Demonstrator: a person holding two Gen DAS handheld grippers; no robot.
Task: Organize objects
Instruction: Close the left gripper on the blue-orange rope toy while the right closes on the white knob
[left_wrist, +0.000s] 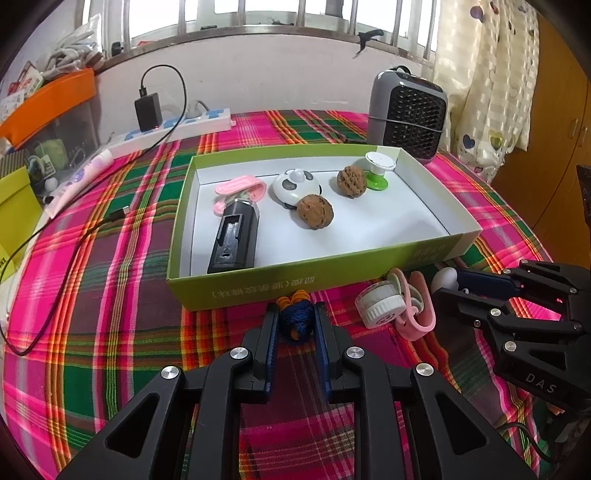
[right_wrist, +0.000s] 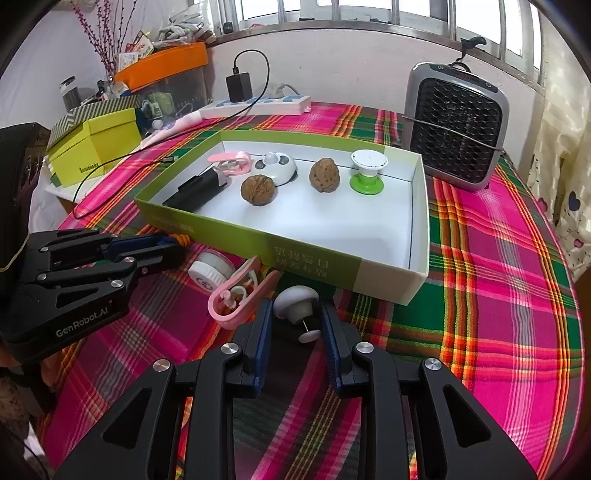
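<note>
Left tool (left_wrist: 295, 317) pinches a blue-and-orange cord knot (left_wrist: 298, 314), right tool (right_wrist: 295, 314) a white knob (right_wrist: 295, 301), both just near of the green tray (left_wrist: 295, 280).

Left gripper (left_wrist: 295, 325): black plastic linkage arms with triangular cut-outs, silver round screws at pivots, blue ribbed pads on inner finger faces. White lettering "GenRobot.AI" on its body in right wrist view.
Right gripper (right_wrist: 295, 325): same black build, silver screws, blue pads; white letters "DAS" on side, pink glow inside housing, black cable trailing beneath.
</note>
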